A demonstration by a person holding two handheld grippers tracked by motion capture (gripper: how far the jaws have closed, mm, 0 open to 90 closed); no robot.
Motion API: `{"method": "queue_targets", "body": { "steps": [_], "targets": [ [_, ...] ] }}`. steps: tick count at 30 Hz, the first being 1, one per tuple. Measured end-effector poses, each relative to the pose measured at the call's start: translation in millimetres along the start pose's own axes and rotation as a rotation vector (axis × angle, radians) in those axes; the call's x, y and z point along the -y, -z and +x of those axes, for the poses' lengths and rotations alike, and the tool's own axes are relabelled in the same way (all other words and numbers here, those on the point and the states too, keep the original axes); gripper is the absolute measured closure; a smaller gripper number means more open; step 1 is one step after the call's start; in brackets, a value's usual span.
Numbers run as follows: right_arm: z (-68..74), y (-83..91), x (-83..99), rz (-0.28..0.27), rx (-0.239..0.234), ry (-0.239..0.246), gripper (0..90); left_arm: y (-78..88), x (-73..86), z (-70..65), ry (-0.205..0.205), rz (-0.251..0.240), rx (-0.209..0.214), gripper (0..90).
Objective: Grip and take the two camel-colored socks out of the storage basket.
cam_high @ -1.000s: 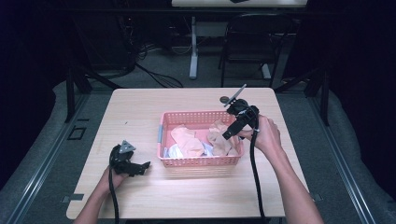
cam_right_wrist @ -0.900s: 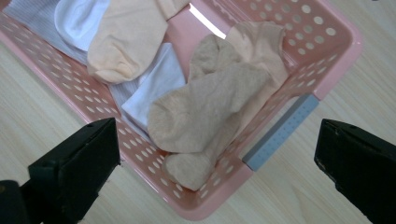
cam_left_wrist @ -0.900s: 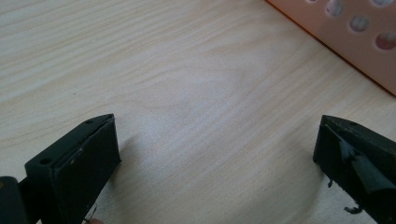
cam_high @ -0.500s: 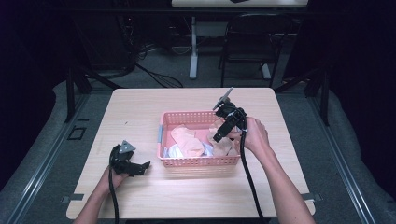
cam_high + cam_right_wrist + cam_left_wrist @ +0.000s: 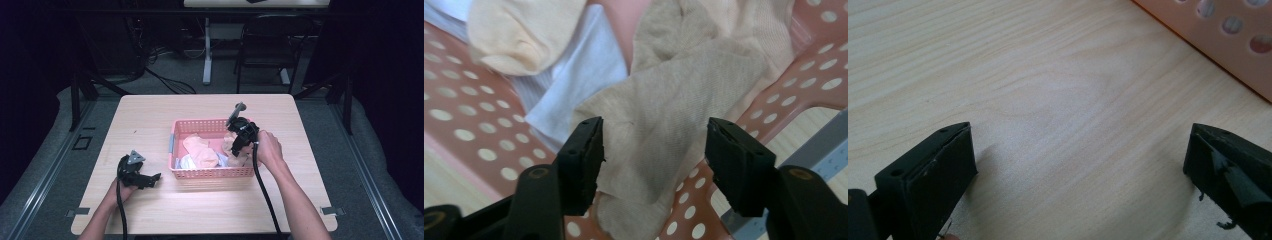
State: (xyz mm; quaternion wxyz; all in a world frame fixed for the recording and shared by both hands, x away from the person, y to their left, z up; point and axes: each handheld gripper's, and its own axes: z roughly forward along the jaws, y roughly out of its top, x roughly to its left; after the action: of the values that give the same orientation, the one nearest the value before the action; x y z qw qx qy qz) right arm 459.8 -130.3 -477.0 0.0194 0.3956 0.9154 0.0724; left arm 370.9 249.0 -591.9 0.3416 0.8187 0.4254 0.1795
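Jaws of the right gripper (image 5: pixel 651 160), lowered into the pink basket (image 5: pixel 172 142), have just been closing around the beige sock (image 5: pixel 664 120) without pinching it yet, while the left gripper (image 5: pixel 1080 175) rests wide open on the table (image 5: pixel 1048 75).

Beige sock's (image 5: pixel 659 135) lower end behind tongs

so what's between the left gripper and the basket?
Bare wood. In the left gripper view only tabletop runs from the open left gripper to the basket wall; the high view agrees.
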Motion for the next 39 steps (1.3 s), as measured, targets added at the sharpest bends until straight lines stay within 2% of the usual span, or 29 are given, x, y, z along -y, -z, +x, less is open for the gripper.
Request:
{"method": "queue_targets", "body": {
  "steps": [4, 5, 13, 18, 21, 28, 30, 31, 39],
  "targets": [
    [0.0, -9.8, 0.6, 0.03, 0.014, -0.01, 49.0, 0.0, 0.0, 0.0, -0.001, 0.0, 0.0, 0.0],
    [-0.3, -11.7, 0.2, 0.052, 0.016, -0.003, 51.7, 0.0, 0.0, 0.0, 0.0, 0.0, 0.0, 0.0],
    [1.7, -16.4, -1.5, 0.072, 0.043, 0.0, 72.5, 0.0, 0.0, 0.0, 0.0, 0.0, 0.0, 0.0],
    [2.7, -16.3, -2.1, 0.082, 0.055, 0.009, 81.4, 0.0, 0.0, 0.0, 0.0, 0.0, 0.0, 0.0],
    [4.3, -15.9, -1.8, 0.07, 0.057, -0.003, 82.9, 0.0, 0.0, 0.0, 0.0, 0.0, 0.0, 0.1],
    [7.8, -7.4, -3.5, 0.066, 0.06, 0.01, 83.3, 0.0, 0.0, 0.0, 0.0, 0.0, 0.0, 0.0],
    [8.5, -4.1, -3.8, 0.067, 0.069, 0.026, 83.2, 0.0, 0.0, 0.0, 0.0, 0.0, 0.0, 0.1],
    [9.4, -2.6, -3.7, 0.056, 0.063, 0.014, 83.1, 0.0, 0.0, 0.0, 0.0, 0.0, 0.0, 0.0],
    [12.1, 15.2, -4.6, 0.043, 0.077, 0.028, 83.1, 0.0, 0.0, 0.0, 0.0, 0.0, 0.0, 0.0]
  ]
}}
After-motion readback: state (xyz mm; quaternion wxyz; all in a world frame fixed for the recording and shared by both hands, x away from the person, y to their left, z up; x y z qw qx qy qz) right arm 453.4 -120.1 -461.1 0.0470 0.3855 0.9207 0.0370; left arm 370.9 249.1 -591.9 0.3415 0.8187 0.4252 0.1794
